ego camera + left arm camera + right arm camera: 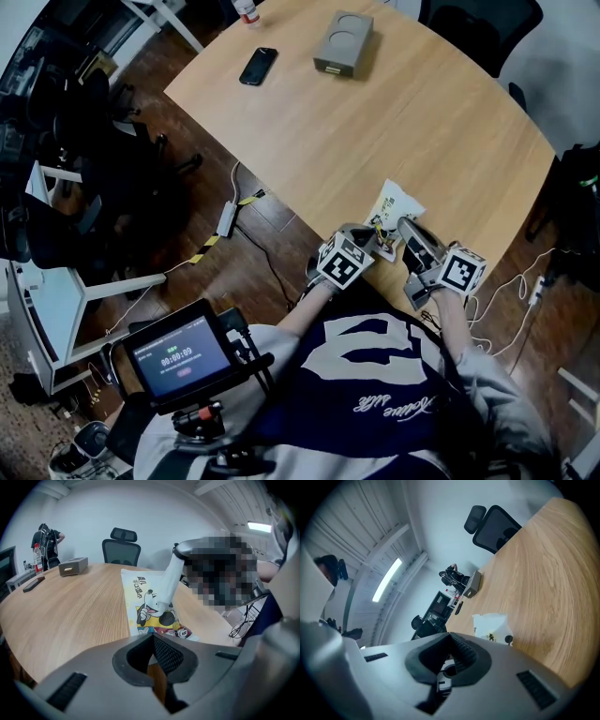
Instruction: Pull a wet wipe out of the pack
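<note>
nearest is the left tool (pixel 153 637), clenched, tip right at the near edge of the wipe pack (pixel 152 616); can't tell if it's nipping the wrapper or just parked there; the pack lies flat on the surface (pixel 70 611) by the person's edge, long axis running straight away from that tool; from its middle a wet wipe (pixel 169 581) rises as a white strip, leaning up and right into the right tool (pixel 405 227), which is clamped on its top end; so I'd say the pull should follow that strip, up and away from the pack; the left tool is the closer one for pinning the pack down
</note>
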Motion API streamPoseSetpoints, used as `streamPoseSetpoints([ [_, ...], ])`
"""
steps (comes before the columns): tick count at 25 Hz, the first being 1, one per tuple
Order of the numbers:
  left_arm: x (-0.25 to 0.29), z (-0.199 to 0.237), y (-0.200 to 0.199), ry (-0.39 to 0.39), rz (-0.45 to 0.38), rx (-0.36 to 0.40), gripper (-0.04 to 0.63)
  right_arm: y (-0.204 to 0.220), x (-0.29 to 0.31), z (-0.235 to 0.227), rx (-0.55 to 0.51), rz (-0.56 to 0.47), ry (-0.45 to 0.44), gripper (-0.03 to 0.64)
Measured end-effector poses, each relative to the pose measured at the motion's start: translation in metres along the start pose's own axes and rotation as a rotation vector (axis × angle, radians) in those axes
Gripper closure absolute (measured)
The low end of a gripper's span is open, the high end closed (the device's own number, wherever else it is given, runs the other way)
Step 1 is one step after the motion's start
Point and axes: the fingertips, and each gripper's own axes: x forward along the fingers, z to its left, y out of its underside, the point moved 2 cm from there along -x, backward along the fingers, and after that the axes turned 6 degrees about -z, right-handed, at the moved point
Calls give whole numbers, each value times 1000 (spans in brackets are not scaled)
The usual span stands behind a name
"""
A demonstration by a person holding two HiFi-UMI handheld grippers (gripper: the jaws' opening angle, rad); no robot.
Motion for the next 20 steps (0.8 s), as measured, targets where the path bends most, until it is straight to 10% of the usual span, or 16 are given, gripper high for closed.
streamPoseSetpoints([
  [9, 0, 1, -1, -7, 1, -14, 593, -72, -9, 51, 57, -243, -219, 617],
  [20, 1, 1, 1, -14, 0, -8, 594, -71, -42, 10, -69, -230, -31, 617],
])
